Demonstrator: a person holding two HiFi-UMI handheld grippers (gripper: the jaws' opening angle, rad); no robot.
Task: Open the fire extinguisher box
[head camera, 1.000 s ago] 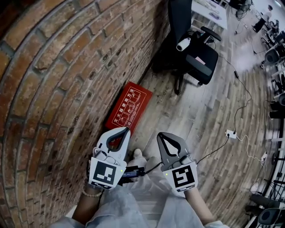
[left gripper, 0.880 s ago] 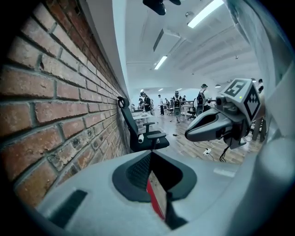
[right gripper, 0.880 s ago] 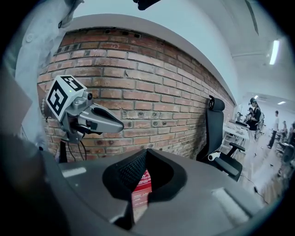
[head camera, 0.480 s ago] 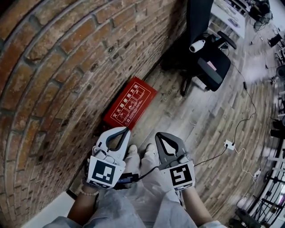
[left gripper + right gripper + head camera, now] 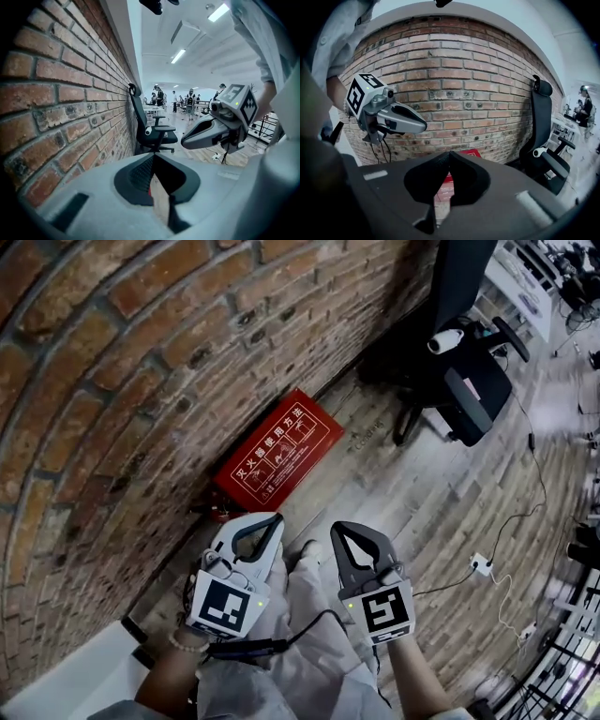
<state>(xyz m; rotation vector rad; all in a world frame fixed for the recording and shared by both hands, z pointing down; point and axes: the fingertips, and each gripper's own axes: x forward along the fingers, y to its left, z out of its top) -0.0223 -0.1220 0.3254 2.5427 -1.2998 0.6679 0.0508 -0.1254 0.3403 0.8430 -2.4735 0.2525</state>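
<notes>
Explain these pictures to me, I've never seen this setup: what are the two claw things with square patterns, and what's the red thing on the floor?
No robot here: a person holds a hand tool in each hand. The head view looks down from a camera on the person's head; the two gripper views come from cameras riding on the tools. The pale left gripper and the dark right gripper both have their jaws together, holding nothing. The red fire extinguisher box lies on the wooden floor against the brick wall, untouched.
</notes>
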